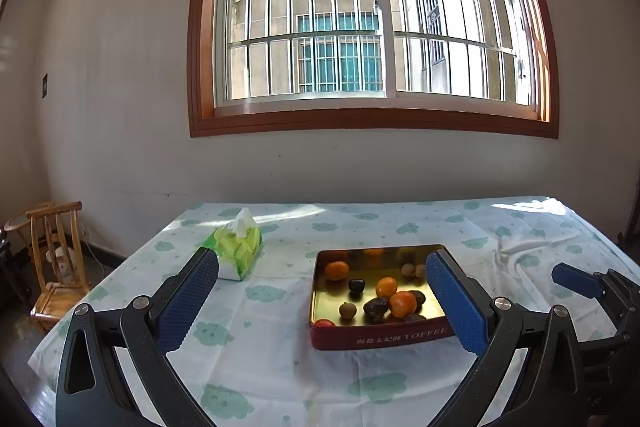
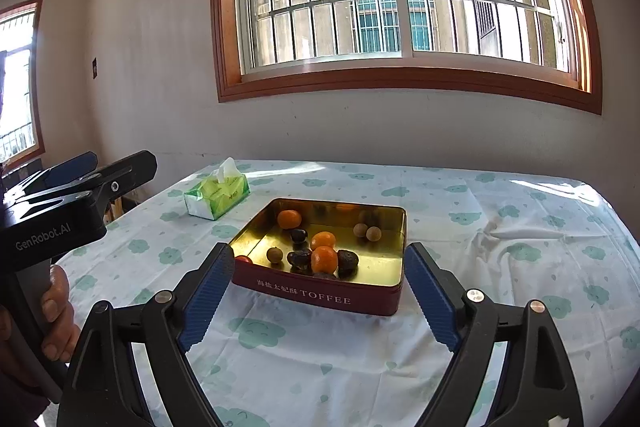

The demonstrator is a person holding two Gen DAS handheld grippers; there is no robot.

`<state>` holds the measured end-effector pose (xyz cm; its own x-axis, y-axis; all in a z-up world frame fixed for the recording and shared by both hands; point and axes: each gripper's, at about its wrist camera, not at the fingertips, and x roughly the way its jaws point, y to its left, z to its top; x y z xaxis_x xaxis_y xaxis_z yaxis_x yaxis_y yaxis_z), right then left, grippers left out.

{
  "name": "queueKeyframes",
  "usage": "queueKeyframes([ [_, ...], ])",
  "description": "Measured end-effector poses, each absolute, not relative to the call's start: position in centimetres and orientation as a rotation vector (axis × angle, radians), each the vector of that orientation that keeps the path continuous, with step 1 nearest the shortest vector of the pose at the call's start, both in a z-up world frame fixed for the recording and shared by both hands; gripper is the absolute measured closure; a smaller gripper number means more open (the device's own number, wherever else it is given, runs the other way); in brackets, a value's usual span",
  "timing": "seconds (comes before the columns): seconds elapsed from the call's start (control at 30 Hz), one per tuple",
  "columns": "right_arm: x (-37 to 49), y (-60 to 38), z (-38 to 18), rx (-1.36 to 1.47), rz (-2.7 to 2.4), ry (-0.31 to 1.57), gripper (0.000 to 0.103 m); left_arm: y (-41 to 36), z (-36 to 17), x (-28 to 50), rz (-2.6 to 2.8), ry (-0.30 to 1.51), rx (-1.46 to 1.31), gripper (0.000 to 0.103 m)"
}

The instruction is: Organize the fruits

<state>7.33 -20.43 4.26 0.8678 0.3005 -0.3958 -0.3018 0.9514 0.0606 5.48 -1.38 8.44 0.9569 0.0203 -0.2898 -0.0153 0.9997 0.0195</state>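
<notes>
Both your tongs, left gripper (image 1: 322,301) and right gripper (image 2: 320,297), stand wide and empty, with the red rectangular toffee tin (image 2: 320,297) of small fruits (image 2: 324,259) just ahead between their pads. If you reach in steeply, a pad may strike the tin wall and push it, so the round fruits roll together.

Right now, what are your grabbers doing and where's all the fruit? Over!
Left gripper open, empty. Right gripper open, empty, short of the toffee tin. Oranges and dark fruits inside it. Tissue pack off to the side, nothing blocking.

One red fruit (image 2: 243,259) in the tin (image 2: 320,297) is half hidden by the right tongs' (image 2: 320,291) pad. The dark fruits' (image 2: 300,259) kind cannot be told. The worktop (image 1: 560,227) is cut off at right.
</notes>
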Motion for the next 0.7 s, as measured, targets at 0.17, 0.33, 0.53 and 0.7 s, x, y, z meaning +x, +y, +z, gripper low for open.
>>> queueKeyframes([
  [0.17,6.8,-20.2,4.6,-0.007,0.31,0.398,0.013,-1.2,8.3,5.1,0.022,0.297,0.014,0.0],
  [0.33,6.4,-19.9,4.7,-0.012,0.297,0.389,0.01,-1.0,8.1,4.8,0.021,0.303,0.009,0.0],
  [0.53,5.7,-19.3,4.7,-0.026,0.3,0.382,0.007,-1.2,7.7,4.3,0.018,0.315,0.014,0.0],
  [0.7,5.2,-19.0,4.8,-0.033,0.305,0.385,0.006,-1.3,7.5,3.9,0.012,0.32,0.018,0.0],
])
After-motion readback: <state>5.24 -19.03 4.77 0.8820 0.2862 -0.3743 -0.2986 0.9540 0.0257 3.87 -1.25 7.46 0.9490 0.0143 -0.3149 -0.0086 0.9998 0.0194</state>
